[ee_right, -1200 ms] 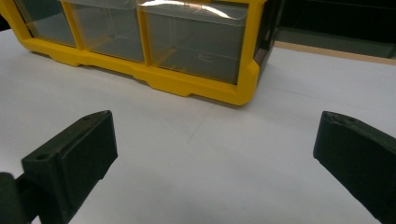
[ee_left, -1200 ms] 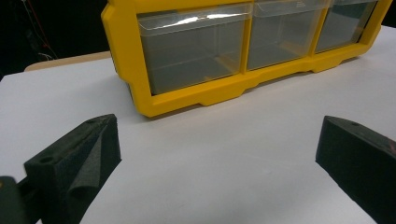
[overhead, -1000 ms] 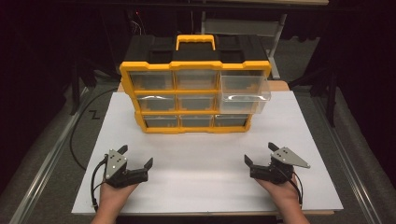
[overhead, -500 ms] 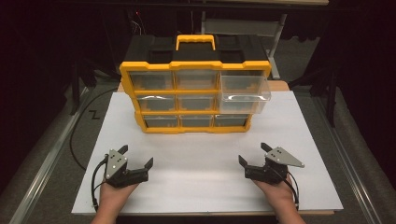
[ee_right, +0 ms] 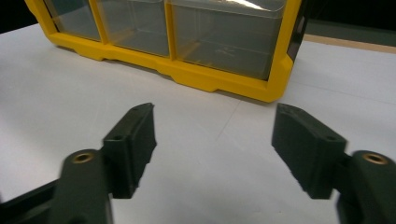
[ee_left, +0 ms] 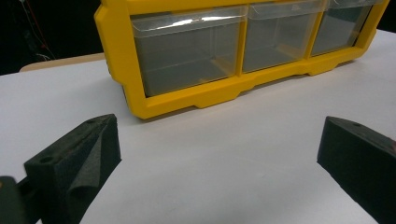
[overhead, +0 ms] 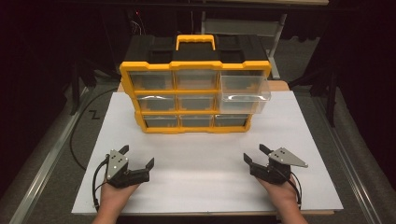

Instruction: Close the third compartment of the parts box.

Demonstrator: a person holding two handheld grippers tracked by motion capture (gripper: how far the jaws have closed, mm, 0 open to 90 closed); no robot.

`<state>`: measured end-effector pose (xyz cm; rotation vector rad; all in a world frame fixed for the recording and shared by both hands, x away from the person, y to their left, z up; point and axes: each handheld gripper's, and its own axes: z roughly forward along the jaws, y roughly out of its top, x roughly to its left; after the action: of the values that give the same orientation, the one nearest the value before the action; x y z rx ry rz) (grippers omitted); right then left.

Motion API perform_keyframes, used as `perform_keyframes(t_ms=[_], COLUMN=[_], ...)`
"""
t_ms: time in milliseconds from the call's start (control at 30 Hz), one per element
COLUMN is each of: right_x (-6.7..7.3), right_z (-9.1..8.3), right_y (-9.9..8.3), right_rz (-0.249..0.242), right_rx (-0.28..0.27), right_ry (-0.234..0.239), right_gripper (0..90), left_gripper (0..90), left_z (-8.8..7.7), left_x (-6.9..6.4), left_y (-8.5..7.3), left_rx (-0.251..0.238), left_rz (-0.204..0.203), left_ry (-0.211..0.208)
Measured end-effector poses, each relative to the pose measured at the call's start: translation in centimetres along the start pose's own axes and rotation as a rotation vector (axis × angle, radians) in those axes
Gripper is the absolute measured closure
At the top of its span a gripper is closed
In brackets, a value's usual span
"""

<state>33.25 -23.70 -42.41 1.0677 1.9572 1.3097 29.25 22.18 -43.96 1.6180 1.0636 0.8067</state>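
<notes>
High view: we see the yellow-and-black drawer organizer (overhead: 195, 88) standing upright at the far middle of the white worktop (overhead: 205, 186), carry handle (overhead: 195, 41) on top, three rows of three clear drawers facing us. The top-right drawer (overhead: 243, 87) is pulled out toward us and overhangs the frame; the others sit flush. Left hand-held gripper (overhead: 138, 157) rests on the near left of the worktop, held by the left hand (overhead: 112, 196), jaws spread wide with nothing between them. Right hand-held gripper (overhead: 255, 154) rests on the near right in the right hand (overhead: 282, 196), grey three-cornered plate (overhead: 288, 157) on top, jaws part-spread; they have just been closing, with nothing between them. Both are well apart from the organizer, each pointing roughly at it. Left gripper view: we look along two black jaws spread to the frame edges, bare worktop between them, and the bottom row of the organizer ahead, its bottom-left drawer (ee_left: 189, 51) closest; the drawers look empty. Right gripper view: jaws stand closer together than the left pair but with a clear gap, only worktop in it; ahead is the organizer's bottom-right corner, with the bottom-right drawer (ee_right: 224, 37) nearest. Neither hand-held gripper touches the organizer.
</notes>
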Motion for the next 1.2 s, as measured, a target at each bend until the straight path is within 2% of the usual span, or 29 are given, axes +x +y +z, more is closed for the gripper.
perform_keyframes(t_ms=[67,100,400,600,800,1100,1200], right_x=[0.0,0.0,0.3,0.3,0.2,0.5,1.1], right_z=[0.0,0.0,-0.1,-0.1,-0.6,-0.6,-0.6], right_y=[0.0,0.0,0.0,0.0,0.1,0.3,0.6], right_rz=[-0.002,-0.012,-0.044,-0.048,-0.030,-0.046,-0.065], right_rx=[0.000,0.000,-0.007,-0.010,-0.032,-0.048,-0.070], right_ry=[0.000,-0.002,-0.013,-0.011,-0.015,0.004,0.005], right_gripper=[36.7,41.4,61.0,71.6,88.6,90.0,90.0], left_gripper=[0.3,0.3,0.3,0.3,0.3,0.3,0.3], left_z=[0.0,0.0,0.0,0.0,-0.1,0.0,-0.1], left_x=[0.0,0.0,0.1,0.1,0.0,0.0,-0.1], left_y=[0.0,0.0,0.0,0.0,0.0,0.0,0.1], left_rx=[0.000,-0.001,0.001,0.003,-0.004,-0.006,-0.016], left_rz=[0.001,0.005,-0.002,0.000,0.002,0.005,0.005], left_ry=[-0.002,0.000,-0.008,-0.009,-0.012,-0.013,-0.013])
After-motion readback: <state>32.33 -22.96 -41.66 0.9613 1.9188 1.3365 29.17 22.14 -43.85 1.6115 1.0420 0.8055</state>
